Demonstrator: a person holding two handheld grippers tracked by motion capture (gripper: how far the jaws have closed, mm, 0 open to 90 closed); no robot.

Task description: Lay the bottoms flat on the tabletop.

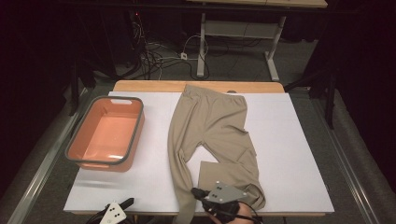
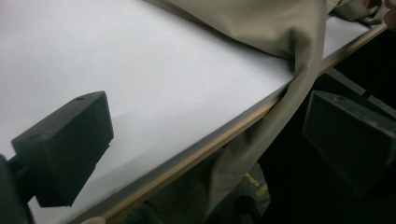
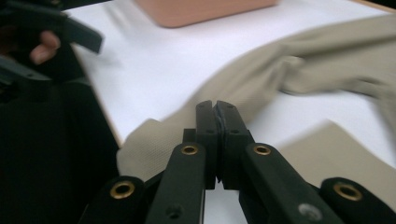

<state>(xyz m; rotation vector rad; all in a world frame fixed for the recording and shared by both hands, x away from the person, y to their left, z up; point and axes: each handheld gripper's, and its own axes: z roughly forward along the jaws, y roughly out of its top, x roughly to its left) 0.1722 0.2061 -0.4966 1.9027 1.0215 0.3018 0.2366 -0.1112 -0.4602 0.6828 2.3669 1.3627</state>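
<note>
The right gripper (image 3: 217, 112) is pressed together, with nothing seen between its jaws, above the trousers (image 1: 212, 135) at the table's (image 1: 299, 154) near edge. The left gripper (image 2: 205, 140) is spread wide, empty, at the same edge, beside one trouser leg hanging off it. A bin (image 1: 106, 133) stands left of the trousers.

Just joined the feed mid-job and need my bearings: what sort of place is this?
Probably a lab or recording workspace, not a home: a white-topped work table holding tan trousers and an orange tub, loose cables on grey carpet, another bench behind.
</note>
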